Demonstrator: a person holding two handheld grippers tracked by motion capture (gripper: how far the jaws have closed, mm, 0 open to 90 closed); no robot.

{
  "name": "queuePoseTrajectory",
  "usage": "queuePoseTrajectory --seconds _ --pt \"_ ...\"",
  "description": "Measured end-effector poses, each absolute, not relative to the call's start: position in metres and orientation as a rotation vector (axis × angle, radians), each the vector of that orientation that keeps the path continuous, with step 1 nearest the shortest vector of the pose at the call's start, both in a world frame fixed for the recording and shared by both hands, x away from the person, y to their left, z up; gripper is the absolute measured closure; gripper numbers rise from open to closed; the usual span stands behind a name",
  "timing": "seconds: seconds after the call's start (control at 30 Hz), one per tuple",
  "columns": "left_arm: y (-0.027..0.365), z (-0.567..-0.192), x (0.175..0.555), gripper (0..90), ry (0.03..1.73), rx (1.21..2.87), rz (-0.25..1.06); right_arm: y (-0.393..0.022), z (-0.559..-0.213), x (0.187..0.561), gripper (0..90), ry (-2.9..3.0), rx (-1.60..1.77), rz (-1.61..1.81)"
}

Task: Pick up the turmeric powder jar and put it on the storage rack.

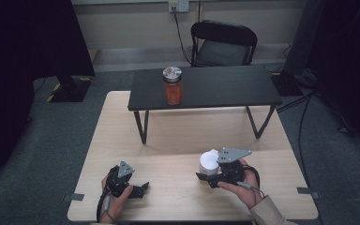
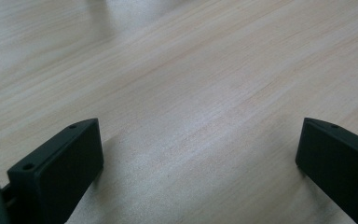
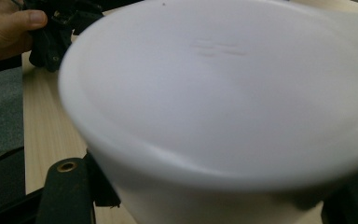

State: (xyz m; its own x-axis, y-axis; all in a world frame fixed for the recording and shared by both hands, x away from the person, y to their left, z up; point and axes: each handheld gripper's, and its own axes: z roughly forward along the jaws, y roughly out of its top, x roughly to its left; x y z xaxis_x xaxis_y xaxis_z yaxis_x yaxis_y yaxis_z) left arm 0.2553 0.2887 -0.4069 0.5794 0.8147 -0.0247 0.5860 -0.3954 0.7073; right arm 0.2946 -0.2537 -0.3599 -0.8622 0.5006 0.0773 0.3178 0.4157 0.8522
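The left hand [image 1: 115,199] holds the left gripper [image 1: 138,190] low, its jaws spread wide with nothing between them. The right hand [image 1: 243,185] grips the right gripper [image 1: 206,178], jaws pointing left and clamped, forearm angled in from the lower right.

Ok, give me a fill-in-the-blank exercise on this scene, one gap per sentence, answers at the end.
1. The right gripper is shut on a white ____.
2. The jar with the orange filling stands on the ____ black table.
3. The left gripper has its jaws ____ over the wooden table.
4. Behind the black table stands a folding ____.

Missing words: cup; small; open; chair
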Motion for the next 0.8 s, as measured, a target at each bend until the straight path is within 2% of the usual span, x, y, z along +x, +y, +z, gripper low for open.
queuePoseTrajectory --seconds 0.8 --pt "0.29 -0.407 0.256 0.0 1.1 2.128 0.424 -0.261 -0.324 0.32 30.1 2.454 0.774 1.427"
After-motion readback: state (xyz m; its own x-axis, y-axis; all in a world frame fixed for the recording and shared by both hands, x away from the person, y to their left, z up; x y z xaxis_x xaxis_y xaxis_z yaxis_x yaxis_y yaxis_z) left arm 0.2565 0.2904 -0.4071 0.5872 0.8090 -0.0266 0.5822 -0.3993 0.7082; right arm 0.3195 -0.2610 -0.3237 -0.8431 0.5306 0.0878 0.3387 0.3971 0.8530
